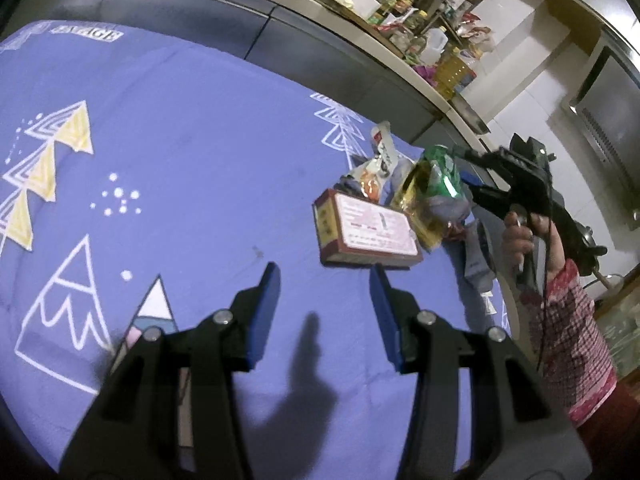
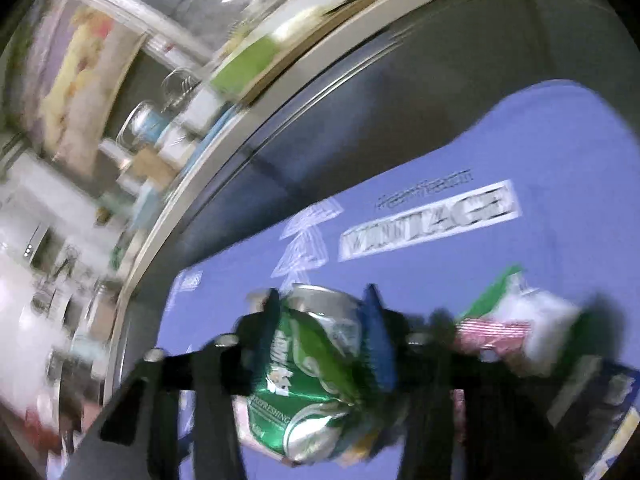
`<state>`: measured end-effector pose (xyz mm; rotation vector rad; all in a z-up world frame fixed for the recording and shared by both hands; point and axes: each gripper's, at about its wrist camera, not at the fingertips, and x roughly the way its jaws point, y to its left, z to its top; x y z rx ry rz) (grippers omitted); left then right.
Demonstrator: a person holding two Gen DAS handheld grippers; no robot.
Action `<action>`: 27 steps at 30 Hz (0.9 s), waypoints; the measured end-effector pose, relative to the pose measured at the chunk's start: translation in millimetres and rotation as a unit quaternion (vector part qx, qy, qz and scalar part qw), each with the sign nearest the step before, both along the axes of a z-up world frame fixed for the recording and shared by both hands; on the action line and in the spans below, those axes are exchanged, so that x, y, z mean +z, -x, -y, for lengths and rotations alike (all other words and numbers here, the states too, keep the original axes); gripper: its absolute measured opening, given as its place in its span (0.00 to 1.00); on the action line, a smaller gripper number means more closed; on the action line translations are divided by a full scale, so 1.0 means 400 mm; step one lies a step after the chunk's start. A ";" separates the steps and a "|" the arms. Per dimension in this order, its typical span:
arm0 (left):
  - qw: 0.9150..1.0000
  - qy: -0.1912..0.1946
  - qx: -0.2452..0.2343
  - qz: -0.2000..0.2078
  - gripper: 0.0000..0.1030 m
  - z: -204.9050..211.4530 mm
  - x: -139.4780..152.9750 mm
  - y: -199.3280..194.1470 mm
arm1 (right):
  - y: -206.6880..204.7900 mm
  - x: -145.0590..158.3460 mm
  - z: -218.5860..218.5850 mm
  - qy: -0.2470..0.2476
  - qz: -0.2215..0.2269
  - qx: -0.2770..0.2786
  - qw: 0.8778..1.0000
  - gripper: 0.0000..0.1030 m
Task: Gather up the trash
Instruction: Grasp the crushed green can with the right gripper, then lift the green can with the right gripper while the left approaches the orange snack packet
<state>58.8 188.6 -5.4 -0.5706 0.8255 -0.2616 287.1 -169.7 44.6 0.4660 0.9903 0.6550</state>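
The left wrist view takes in the whole scene. A blue tablecloth (image 1: 180, 152) printed with white and yellow trees spreads out below, and a heap of trash sits toward its far right edge: a red-edged cardboard box (image 1: 366, 232) with a pale label, a gold foil wrapper (image 1: 420, 208) and a white snack packet (image 1: 382, 156). The left gripper (image 1: 324, 312) hangs over bare cloth just short of the box, its blue-padded fingers (image 1: 266, 312) spread wide with nothing between them. The right gripper (image 1: 464, 172) shows from the side, with the person's hand (image 1: 524, 236) on its handle, reaching over the heap.

The right wrist view, heavily smeared, shows what the first cannot: the grip itself. A crushed green drink can (image 2: 316, 364) sits squarely between the right gripper's (image 2: 324, 320) two fingers, which press on its dented sides, its silver top pointing away from the camera. The can appears raised off the cloth. Behind it lie a white "VINTAGE" print (image 2: 428, 220) and blurred packets (image 2: 516, 320) to the right.
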 end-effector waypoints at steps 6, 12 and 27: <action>1.000 0.006 -0.006 -0.009 0.43 0.017 -0.015 -0.005 | 0.185 -0.017 -0.092 0.017 0.007 0.123 0.992 0.29; 1.000 -0.006 -0.028 -0.004 0.43 0.068 0.004 0.002 | 0.333 -0.050 -0.082 -0.005 0.016 0.128 0.992 0.29; 0.999 0.006 -0.038 0.038 0.50 0.132 0.095 -0.094 | 0.219 -0.059 -0.049 -0.055 0.035 0.025 0.998 0.30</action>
